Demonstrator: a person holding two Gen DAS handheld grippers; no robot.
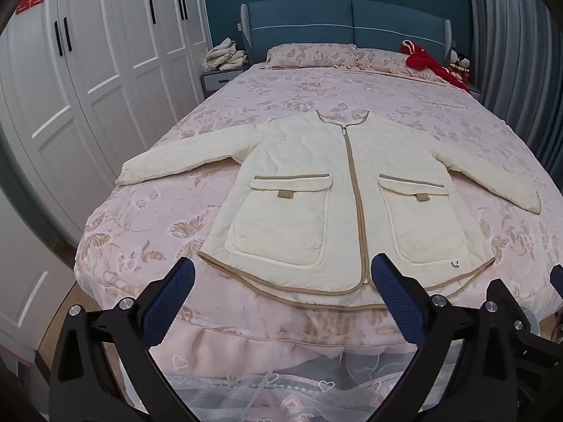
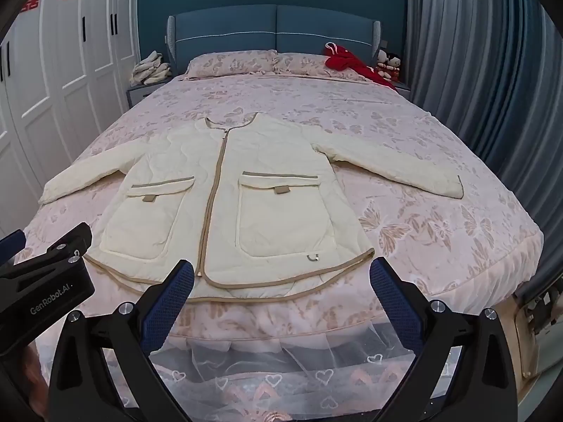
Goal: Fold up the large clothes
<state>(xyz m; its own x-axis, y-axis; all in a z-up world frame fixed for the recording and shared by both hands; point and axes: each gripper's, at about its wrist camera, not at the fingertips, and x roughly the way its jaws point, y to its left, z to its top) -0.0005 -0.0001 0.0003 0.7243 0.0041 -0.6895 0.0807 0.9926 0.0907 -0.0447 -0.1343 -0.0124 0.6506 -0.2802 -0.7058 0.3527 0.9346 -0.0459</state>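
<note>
Both my grippers hang over the foot of the bed (image 1: 147, 232). My left gripper (image 1: 283, 299) is wide open and holds nothing. My right gripper (image 2: 281, 299) is the same. I see the cream jacket (image 1: 337, 204) lying flat on the bed, zipped up. Its collar points to the pillows (image 1: 309, 54) and its hem is near me. Its sleeves (image 1: 176, 165) stretch out to each side. My fingers (image 1: 397, 302) hide a bit of the hem.

Both wrist cameras are looking from the foot of the bed (image 1: 147, 211) toward the headboard (image 2: 274, 31), angled downward. Both are sharing the spread jacket (image 1: 337, 190), sitting right of centre in the left view and left of centre in the right view.
</note>
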